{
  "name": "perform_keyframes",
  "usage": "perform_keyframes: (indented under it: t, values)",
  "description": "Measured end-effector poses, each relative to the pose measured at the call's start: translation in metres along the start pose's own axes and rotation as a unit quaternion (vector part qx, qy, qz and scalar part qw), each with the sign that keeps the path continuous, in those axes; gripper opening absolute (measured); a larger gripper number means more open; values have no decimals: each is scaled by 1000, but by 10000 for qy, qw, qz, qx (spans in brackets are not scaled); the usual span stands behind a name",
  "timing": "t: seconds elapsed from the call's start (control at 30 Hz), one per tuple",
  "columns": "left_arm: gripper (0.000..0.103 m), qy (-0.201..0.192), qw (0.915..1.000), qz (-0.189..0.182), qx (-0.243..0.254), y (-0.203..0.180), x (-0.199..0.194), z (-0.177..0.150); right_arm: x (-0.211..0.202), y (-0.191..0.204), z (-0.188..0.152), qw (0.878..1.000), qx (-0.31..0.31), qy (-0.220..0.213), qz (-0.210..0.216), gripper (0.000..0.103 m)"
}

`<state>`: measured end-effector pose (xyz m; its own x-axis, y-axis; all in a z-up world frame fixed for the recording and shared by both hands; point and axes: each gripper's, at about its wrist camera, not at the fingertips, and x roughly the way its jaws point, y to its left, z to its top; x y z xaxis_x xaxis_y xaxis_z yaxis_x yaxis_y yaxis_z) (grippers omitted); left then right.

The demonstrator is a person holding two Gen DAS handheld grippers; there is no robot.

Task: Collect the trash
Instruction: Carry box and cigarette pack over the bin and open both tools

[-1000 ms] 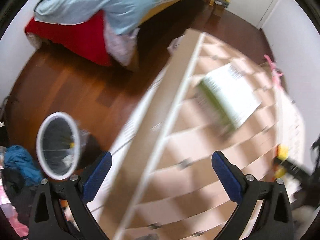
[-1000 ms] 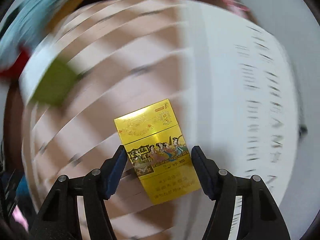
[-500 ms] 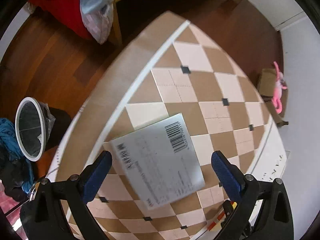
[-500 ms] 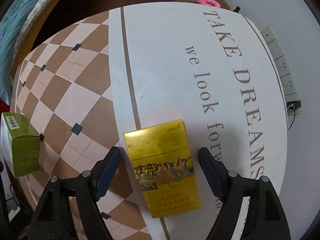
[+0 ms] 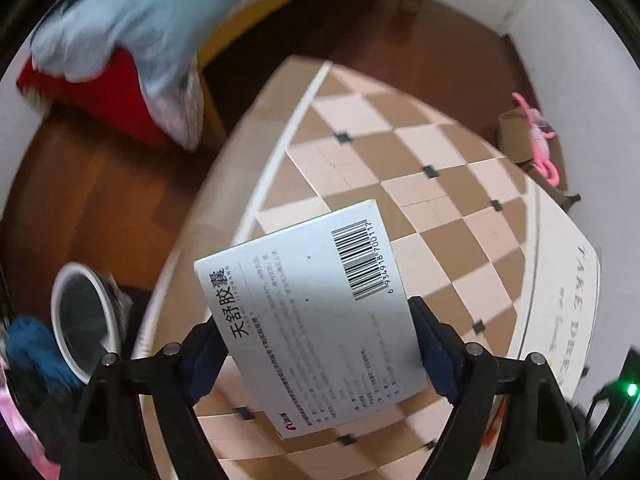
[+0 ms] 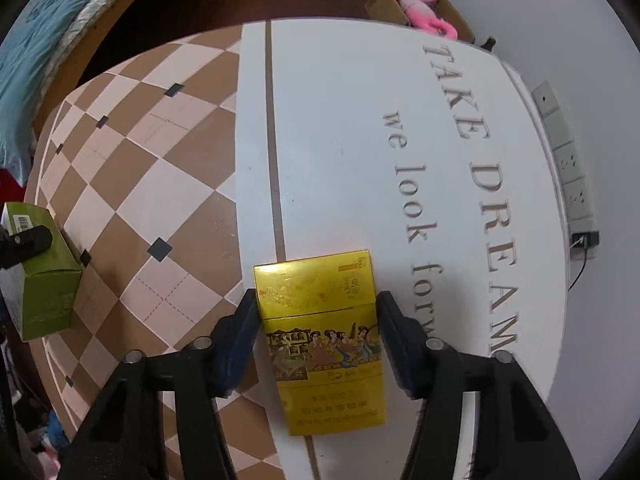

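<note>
In the left wrist view my left gripper [image 5: 316,332] is shut on a white medicine box [image 5: 308,316] with a barcode and green sides, held tilted above the checkered table [image 5: 400,152]. The same box shows green at the left edge of the right wrist view [image 6: 44,280] with a left fingertip [image 6: 28,242] on it. In the right wrist view my right gripper [image 6: 316,320] is shut on a yellow cigarette pack [image 6: 324,340] over the white part of the table [image 6: 340,140]. A white-rimmed trash bin [image 5: 84,320] stands on the floor, left of the table.
A bed with blue and red bedding [image 5: 132,40] stands beyond the table on the dark wood floor. A cardboard box with a pink toy [image 6: 416,0] sits at the far wall. A power strip [image 6: 568,160] lies along the table's right edge. Clothes [image 5: 28,344] lie near the bin.
My left gripper has closed on the white box and lifted it. My right gripper has closed onto the yellow pack's sides. Both views have steadied.
</note>
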<state>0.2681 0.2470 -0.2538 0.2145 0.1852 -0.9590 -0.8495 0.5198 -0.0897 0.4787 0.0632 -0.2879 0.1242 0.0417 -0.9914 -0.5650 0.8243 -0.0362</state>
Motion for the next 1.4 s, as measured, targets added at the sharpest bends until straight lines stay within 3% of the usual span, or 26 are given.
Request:
perform_keyframes:
  t: [0.1, 0.4, 0.53, 0.77, 0.93, 1.07, 1.23, 1.4]
  values:
    - [82, -472, 9984, 39, 294, 14, -33, -16, -15, -2, -17, 9996, -67, -275, -52, 60]
    - [82, -1612, 9848, -96, 640, 77, -142, -44, -102, 28, -84, 9913, -55, -1162, 617, 60]
    - [82, -2031, 9769, -65, 658, 121, -189, -55, -147, 68, -114, 9818, -252, -1596, 997, 60]
    - [82, -2283, 9724, 131, 466, 216, -234, -78, -222, 164, -154, 9612, -868, -2123, 1531, 60]
    - [82, -2155, 9756, 360, 206, 292, -235, -92, -251, 254, -189, 9457, -1462, -2215, 1877, 60]
    - [82, -1704, 9842, 475, -120, 353, -204, -100, -245, 325, -214, 9384, -1851, -2039, 2089, 60]
    - [82, -913, 9940, 178, -568, 414, -134, -104, -191, 411, -239, 9392, -2266, -1380, 2180, 60]
    - [84, -81, 9945, -220, -1017, 450, -55, -98, -121, 475, -250, 9423, -2492, -670, 2134, 60]
